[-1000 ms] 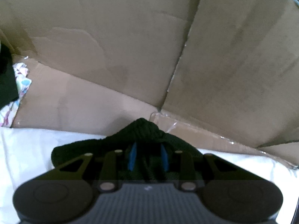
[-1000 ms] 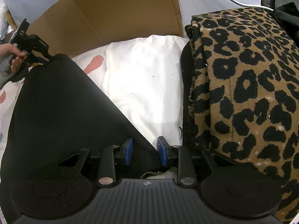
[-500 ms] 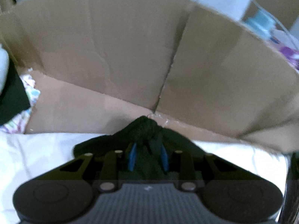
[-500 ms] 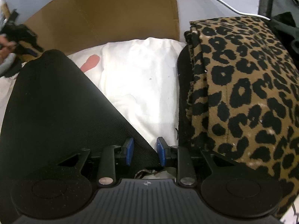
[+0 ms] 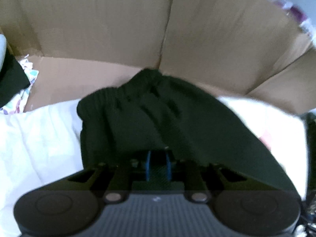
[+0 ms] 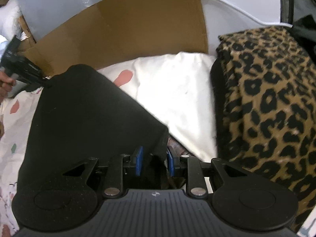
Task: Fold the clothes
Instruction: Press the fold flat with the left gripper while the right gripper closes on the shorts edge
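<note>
While the left tongs (image 5: 158, 165) have just been closing on a bunched edge of the black garment (image 6: 83, 114), the right tongs (image 6: 153, 163) stay clamped on its opposite corner. The garment hangs stretched between them above a white sheet (image 6: 177, 98), beside a leopard-print cloth (image 6: 272, 108) and cardboard (image 5: 118, 29).

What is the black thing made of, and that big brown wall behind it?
The black garment looks like soft ribbed knit fabric: fine ridges, gathered folds, matte. The brown wall looks like plain cardboard: dull surface, creases, a folded seam.
</note>
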